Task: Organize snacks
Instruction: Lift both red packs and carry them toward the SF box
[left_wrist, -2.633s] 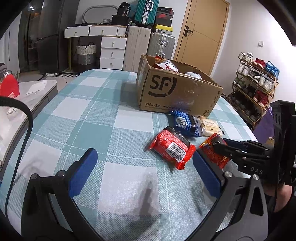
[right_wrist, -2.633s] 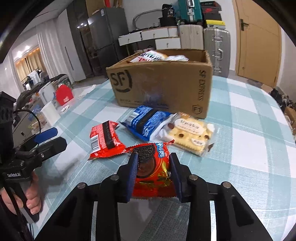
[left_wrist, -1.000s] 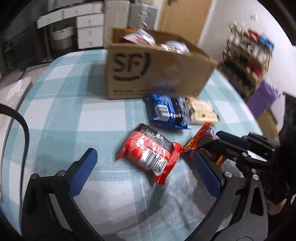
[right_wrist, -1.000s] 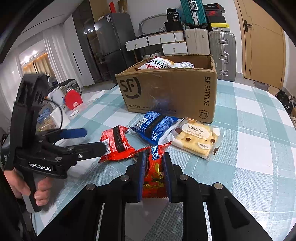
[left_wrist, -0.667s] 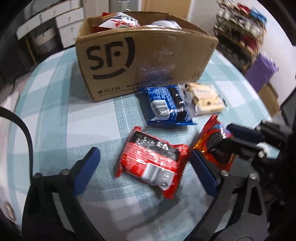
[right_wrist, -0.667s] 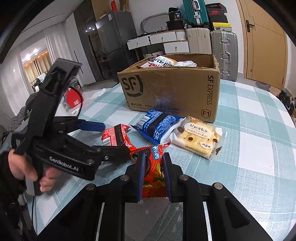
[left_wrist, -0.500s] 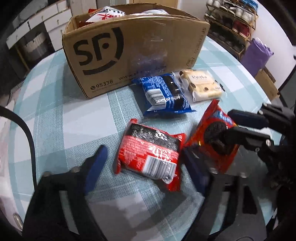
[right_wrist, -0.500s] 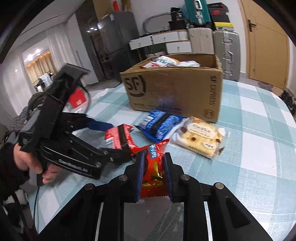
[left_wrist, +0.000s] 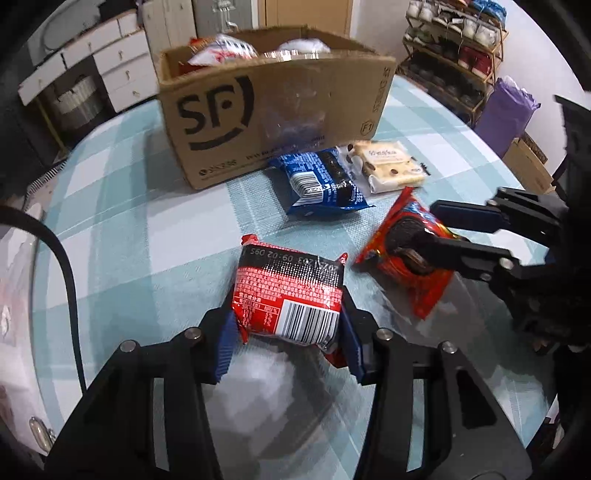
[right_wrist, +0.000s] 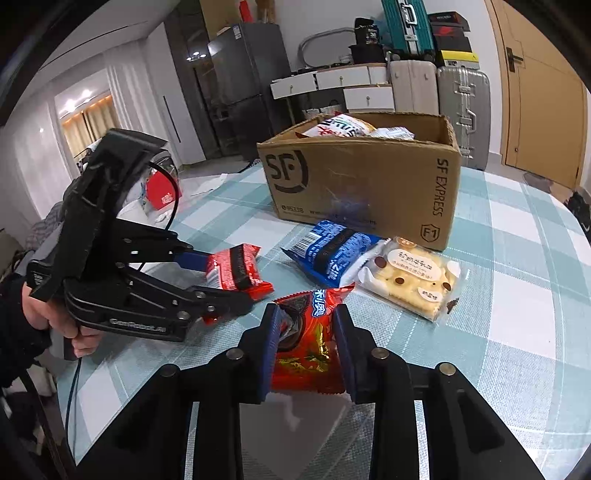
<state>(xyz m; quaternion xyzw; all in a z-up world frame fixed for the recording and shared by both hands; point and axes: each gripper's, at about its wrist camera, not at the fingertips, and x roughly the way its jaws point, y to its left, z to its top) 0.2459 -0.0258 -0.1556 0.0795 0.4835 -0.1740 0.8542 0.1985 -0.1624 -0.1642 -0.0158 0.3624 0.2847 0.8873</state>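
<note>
Closing left gripper (left_wrist: 286, 332) across a red-and-black barcoded foil snack packet (left_wrist: 288, 295) lying on the checked tablecloth (left_wrist: 155, 236), pads apparently pressing its sides. Easing right gripper (right_wrist: 304, 347) slightly apart around a crinkly red cookie pouch (right_wrist: 310, 332). Probably light, soft, slippery and crushable; gripping mid-body, gently, suiting best.

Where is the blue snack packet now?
The blue snack packet lies on the checked tablecloth just before the cardboard box, touching the pale biscuit packet on its right in the right wrist view.
</note>
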